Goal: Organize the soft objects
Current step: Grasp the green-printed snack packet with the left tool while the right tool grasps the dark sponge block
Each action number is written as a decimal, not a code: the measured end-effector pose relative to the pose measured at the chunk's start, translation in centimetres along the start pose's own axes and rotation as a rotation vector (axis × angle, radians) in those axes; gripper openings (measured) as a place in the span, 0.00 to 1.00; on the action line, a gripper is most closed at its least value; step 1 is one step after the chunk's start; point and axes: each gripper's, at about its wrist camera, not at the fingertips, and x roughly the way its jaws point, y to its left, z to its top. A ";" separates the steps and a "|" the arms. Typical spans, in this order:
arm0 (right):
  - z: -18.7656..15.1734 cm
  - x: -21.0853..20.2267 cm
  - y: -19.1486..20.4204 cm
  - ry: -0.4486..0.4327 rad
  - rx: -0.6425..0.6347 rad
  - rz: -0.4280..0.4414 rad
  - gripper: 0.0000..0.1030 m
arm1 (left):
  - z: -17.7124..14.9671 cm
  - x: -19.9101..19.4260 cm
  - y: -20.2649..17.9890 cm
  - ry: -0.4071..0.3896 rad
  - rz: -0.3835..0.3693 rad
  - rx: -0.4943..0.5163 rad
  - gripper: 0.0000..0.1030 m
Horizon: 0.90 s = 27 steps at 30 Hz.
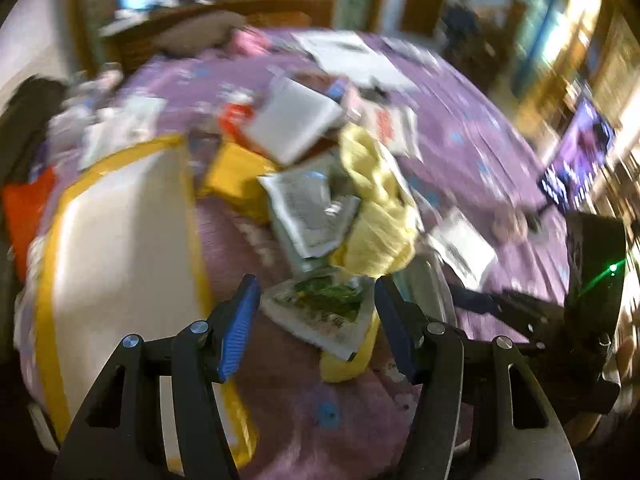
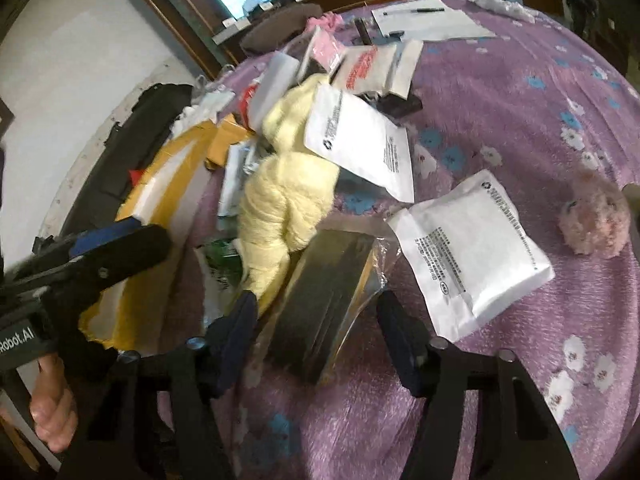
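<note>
My right tongs (image 2: 316, 320) stand apart around a dark packet in clear wrap (image 2: 328, 304), pads not pressing; left tongs (image 1: 316, 312) open above a green-printed packet (image 1: 324, 312); pale yellow yarn (image 2: 280, 200) beside.

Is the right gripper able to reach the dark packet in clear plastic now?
Probably yes: the dark packet lies right before the open right gripper, nothing on top; only the yellow yarn touches its left side.

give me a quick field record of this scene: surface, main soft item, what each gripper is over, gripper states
surface: purple floral bedspread
main soft item: pale yellow yarn bundle, in the pile's middle
left gripper: open, empty, above a green-printed packet
right gripper: open, a dark clear-wrapped pack between the jaws, no grip visible
nearby: white pouch, pink fluffy ball
</note>
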 end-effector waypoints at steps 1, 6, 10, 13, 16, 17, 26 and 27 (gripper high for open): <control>0.0 0.0 0.1 -0.001 -0.020 -0.026 0.36 | 0.2 0.6 0.0 0.027 0.010 0.011 0.57; -0.1 -1.0 -1.4 0.007 -0.018 -0.015 0.29 | 0.5 3.3 0.1 0.155 -0.091 0.064 0.57; 0.1 -1.4 -2.2 -0.012 -0.023 -0.027 0.29 | 0.9 5.3 -0.6 0.207 -0.087 0.139 0.57; 0.1 -1.2 -2.3 -0.014 -0.019 0.003 0.29 | 1.0 5.7 0.1 0.194 -0.083 0.111 0.57; -0.2 -1.5 -2.3 -0.024 -0.043 0.006 0.29 | 0.4 5.1 0.5 0.166 -0.097 0.116 0.54; -0.2 -1.5 -2.3 -0.025 -0.047 0.009 0.29 | 0.1 4.8 0.6 0.163 -0.087 0.122 0.54; 0.2 -1.4 -2.2 -0.020 -0.048 0.014 0.29 | 0.0 5.3 0.1 0.086 -0.010 0.145 0.55; 0.1 -1.5 -2.2 -0.024 -0.049 0.011 0.29 | -0.1 5.2 0.2 0.074 -0.007 0.137 0.51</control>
